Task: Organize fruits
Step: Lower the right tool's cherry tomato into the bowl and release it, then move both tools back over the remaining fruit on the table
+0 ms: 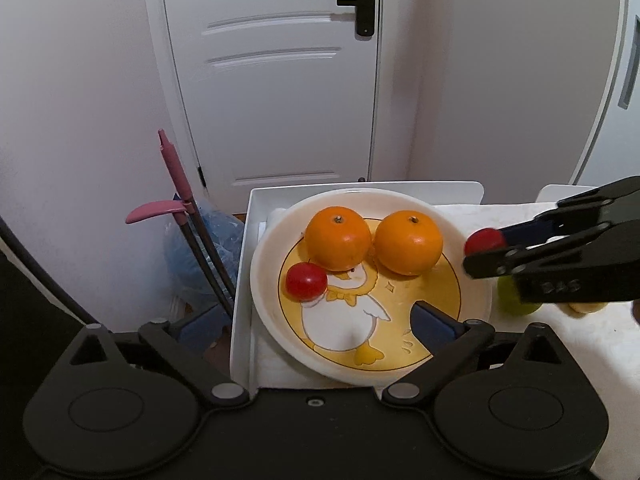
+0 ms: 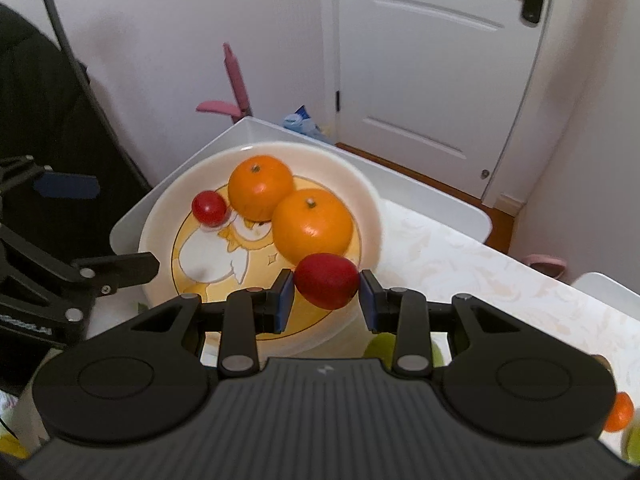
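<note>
Red tomato sat pinched in our right gripper at lower centre. Our left gripper gaped wide, empty, over the plate.

Pale patterned tabletop, a white duck-print plate and a green fruit directly on it.

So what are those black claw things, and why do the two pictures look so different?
They are two grabbers, each held in a person's hand. A small camera sits on each one, so each picture looks along its own claws. The left gripper is open and empty above the duck plate. On that plate lie two oranges and a small red tomato. The right gripper is pinching another red tomato, beside the plate's edge. A green fruit waits on the table.
</note>
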A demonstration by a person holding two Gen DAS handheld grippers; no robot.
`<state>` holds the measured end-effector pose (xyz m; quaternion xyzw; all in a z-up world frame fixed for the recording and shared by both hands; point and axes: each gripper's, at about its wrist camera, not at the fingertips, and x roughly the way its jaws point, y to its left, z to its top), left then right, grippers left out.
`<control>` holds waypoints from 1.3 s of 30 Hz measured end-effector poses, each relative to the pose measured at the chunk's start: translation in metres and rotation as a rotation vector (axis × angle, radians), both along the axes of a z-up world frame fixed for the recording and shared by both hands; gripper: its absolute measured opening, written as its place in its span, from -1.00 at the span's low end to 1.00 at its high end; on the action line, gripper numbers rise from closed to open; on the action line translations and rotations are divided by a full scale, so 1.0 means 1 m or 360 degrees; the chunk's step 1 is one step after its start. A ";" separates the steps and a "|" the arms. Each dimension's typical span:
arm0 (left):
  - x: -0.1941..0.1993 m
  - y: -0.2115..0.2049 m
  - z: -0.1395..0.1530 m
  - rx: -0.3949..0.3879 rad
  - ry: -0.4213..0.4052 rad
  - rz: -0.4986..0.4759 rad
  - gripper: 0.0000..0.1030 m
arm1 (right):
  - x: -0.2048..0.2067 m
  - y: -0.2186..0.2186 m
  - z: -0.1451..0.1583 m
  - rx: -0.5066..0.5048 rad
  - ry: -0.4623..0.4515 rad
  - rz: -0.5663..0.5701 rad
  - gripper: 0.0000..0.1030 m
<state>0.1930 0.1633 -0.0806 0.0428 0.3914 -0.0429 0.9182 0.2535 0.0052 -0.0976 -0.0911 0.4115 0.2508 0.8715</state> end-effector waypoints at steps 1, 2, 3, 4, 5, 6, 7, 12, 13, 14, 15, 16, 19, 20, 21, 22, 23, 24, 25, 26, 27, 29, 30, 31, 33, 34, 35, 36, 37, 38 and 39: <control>0.000 0.000 -0.001 0.0004 0.0002 0.0006 0.98 | 0.000 0.001 -0.002 -0.0003 0.0000 0.0008 -0.04; 0.000 -0.001 -0.001 0.0007 0.0005 0.0009 0.98 | 0.001 0.003 -0.003 -0.0004 0.0002 0.0016 -0.04; 0.000 -0.001 -0.002 0.0007 0.0008 0.0012 0.98 | 0.001 0.004 -0.005 -0.0003 0.0004 0.0025 -0.04; -0.001 -0.002 -0.003 0.0004 0.0010 0.0013 0.98 | 0.001 0.005 -0.006 -0.0002 0.0004 0.0034 -0.04; -0.002 -0.001 -0.003 -0.0003 0.0009 0.0013 0.98 | 0.001 0.006 -0.007 -0.0005 0.0005 0.0043 -0.04; -0.003 -0.001 -0.004 -0.0010 0.0007 0.0016 0.98 | 0.001 0.007 -0.008 -0.0009 0.0005 0.0051 -0.03; -0.004 0.000 -0.005 -0.0013 0.0007 0.0022 0.98 | 0.001 0.007 -0.009 -0.0010 0.0004 0.0058 -0.02; -0.010 0.000 -0.007 0.0009 0.0001 0.0026 0.98 | -0.004 0.006 -0.006 0.0029 -0.0049 0.0045 0.61; -0.012 0.000 -0.007 0.0015 -0.0002 0.0024 0.98 | -0.005 0.005 -0.004 0.0033 -0.0068 0.0029 0.77; -0.012 -0.001 -0.006 0.0017 -0.0005 0.0023 0.98 | -0.007 0.003 -0.002 0.0038 -0.0083 0.0017 0.84; -0.014 0.000 -0.006 0.0018 -0.0009 0.0021 0.98 | -0.008 0.003 0.000 0.0041 -0.0092 0.0004 0.96; -0.015 0.000 -0.005 0.0018 -0.0010 0.0020 0.98 | -0.009 0.002 0.003 0.0043 -0.0096 -0.0011 1.00; -0.020 0.000 -0.002 0.0015 -0.0016 0.0031 0.98 | -0.013 -0.003 0.009 0.0074 -0.0073 -0.0070 1.00; -0.021 0.001 0.000 0.0014 -0.0020 0.0036 0.98 | -0.015 -0.004 0.012 0.0089 -0.0065 -0.0086 1.00; -0.023 0.001 0.001 0.0010 -0.0024 0.0041 0.98 | -0.017 -0.006 0.014 0.0104 -0.0060 -0.0103 1.00; -0.025 0.001 0.003 0.0007 -0.0029 0.0045 0.98 | -0.020 -0.007 0.016 0.0112 -0.0059 -0.0121 1.00; -0.026 0.001 0.006 0.0003 -0.0034 0.0049 0.98 | -0.023 -0.008 0.019 0.0114 -0.0061 -0.0138 1.00; -0.028 0.002 0.008 -0.0001 -0.0041 0.0051 0.98 | -0.026 -0.009 0.021 0.0113 -0.0064 -0.0156 1.00; -0.029 0.002 0.010 -0.0005 -0.0049 0.0052 0.98 | -0.029 -0.010 0.024 0.0115 -0.0068 -0.0174 1.00; -0.030 0.002 0.013 -0.0008 -0.0058 0.0052 0.98 | -0.032 -0.012 0.026 0.0122 -0.0072 -0.0190 1.00; -0.031 0.002 0.015 -0.0010 -0.0068 0.0051 0.98 | -0.035 -0.014 0.029 0.0131 -0.0076 -0.0207 1.00; -0.034 0.000 0.021 -0.0009 -0.0090 0.0044 0.99 | -0.041 -0.017 0.034 0.0142 -0.0086 -0.0239 1.00; -0.035 -0.001 0.023 -0.0006 -0.0100 0.0040 0.99 | -0.044 -0.018 0.038 0.0146 -0.0092 -0.0256 1.00; -0.036 -0.002 0.026 -0.0002 -0.0111 0.0034 0.99 | -0.047 -0.020 0.041 0.0151 -0.0098 -0.0272 1.00; -0.038 -0.004 0.031 0.0001 -0.0128 0.0024 0.99 | -0.055 -0.025 0.049 0.0164 -0.0113 -0.0311 1.00; -0.040 -0.005 0.034 0.0001 -0.0136 0.0019 0.99 | -0.059 -0.028 0.053 0.0172 -0.0121 -0.0333 1.00; -0.041 -0.007 0.037 0.0002 -0.0142 0.0017 0.99 | -0.064 -0.031 0.056 0.0178 -0.0128 -0.0357 1.00; -0.042 -0.008 0.040 0.0004 -0.0143 0.0018 0.99 | -0.068 -0.034 0.060 0.0183 -0.0134 -0.0381 1.00; -0.042 -0.009 0.042 0.0004 -0.0141 0.0018 0.99 | -0.073 -0.037 0.063 0.0183 -0.0141 -0.0405 1.00; -0.043 -0.010 0.044 0.0002 -0.0141 0.0013 0.99 | -0.078 -0.041 0.066 0.0177 -0.0150 -0.0436 1.00; -0.044 -0.012 0.046 -0.0003 -0.0147 0.0004 0.99 | -0.082 -0.045 0.069 0.0172 -0.0157 -0.0461 1.00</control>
